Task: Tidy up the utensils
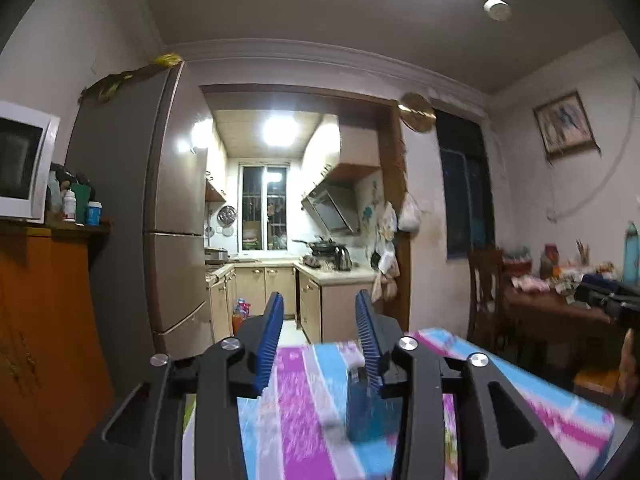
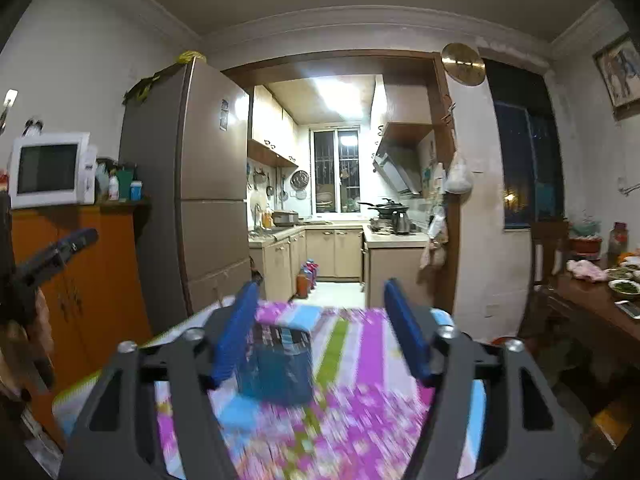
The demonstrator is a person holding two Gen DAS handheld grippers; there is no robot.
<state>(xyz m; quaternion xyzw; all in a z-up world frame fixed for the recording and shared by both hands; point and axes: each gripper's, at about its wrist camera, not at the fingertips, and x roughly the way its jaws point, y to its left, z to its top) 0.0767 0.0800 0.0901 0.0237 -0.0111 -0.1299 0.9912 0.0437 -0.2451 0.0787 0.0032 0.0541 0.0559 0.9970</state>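
A dark blue utensil holder (image 2: 278, 364) stands on a table with a pink, blue and white striped cloth (image 2: 360, 400). It is blurred by motion. My right gripper (image 2: 322, 320) is open and empty above the cloth, with the holder just inside its left finger. In the left wrist view the same holder (image 1: 366, 408) shows low between my fingers, near the right one. My left gripper (image 1: 320, 328) is open and empty. No utensils can be made out.
The other gripper and hand (image 2: 36, 276) show at the left edge. A fridge (image 2: 208, 184), an orange cabinet (image 2: 80, 276) with a microwave (image 2: 50, 168), and a kitchen doorway lie ahead. A cluttered wooden table (image 2: 600, 304) stands to the right.
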